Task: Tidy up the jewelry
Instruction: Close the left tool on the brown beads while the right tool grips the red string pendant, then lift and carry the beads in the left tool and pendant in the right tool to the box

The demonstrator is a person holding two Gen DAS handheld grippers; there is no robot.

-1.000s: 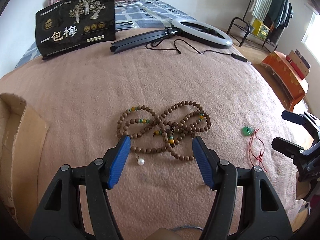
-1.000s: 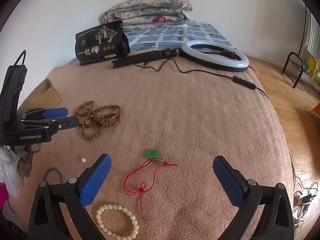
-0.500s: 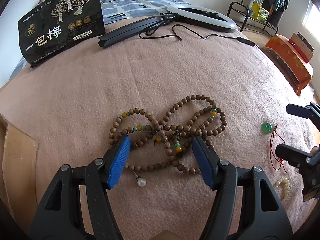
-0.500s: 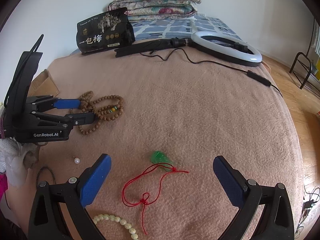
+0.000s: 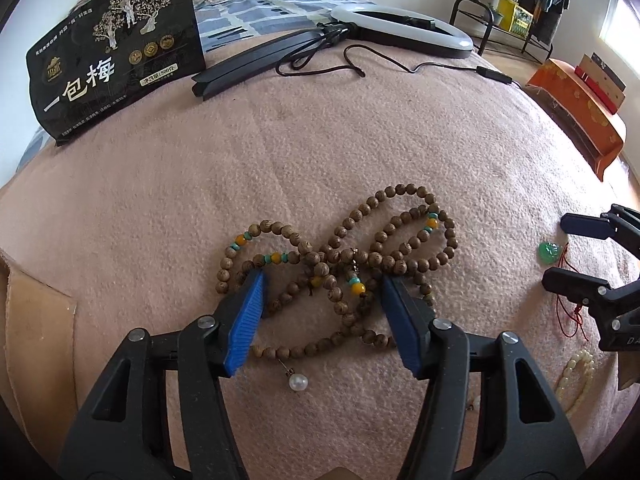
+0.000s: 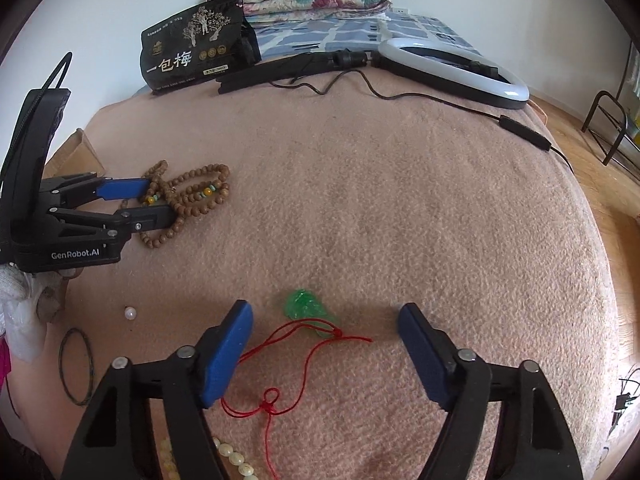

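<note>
Now, left wrist view: our left gripper [image 5: 322, 312] has jaws wide, straddling the long brown wooden bead strand [image 5: 340, 264] lying tangled mid-blanket [image 5: 320, 140], w/ a loose pearl drop [image 5: 298, 383] just beside. Strand looks light, floppy; we'd pinch the crossed centre.

Right wrist view: right gripper [image 6: 324, 354] also spread wide around the green jade pendant on red cord [image 6: 306, 308] nr the blanket's near edge; it's hard, slippery, so grab the cord knot.

My left gripper's blue pads [image 5: 244, 320] cover parts of the wooden bead necklace [image 5: 340, 256]. My right gripper [image 6: 324, 356] hides part of the red cord [image 6: 304, 344]; the cream bead bracelet [image 6: 232, 460] is cut off by the frame's bottom edge.
</note>
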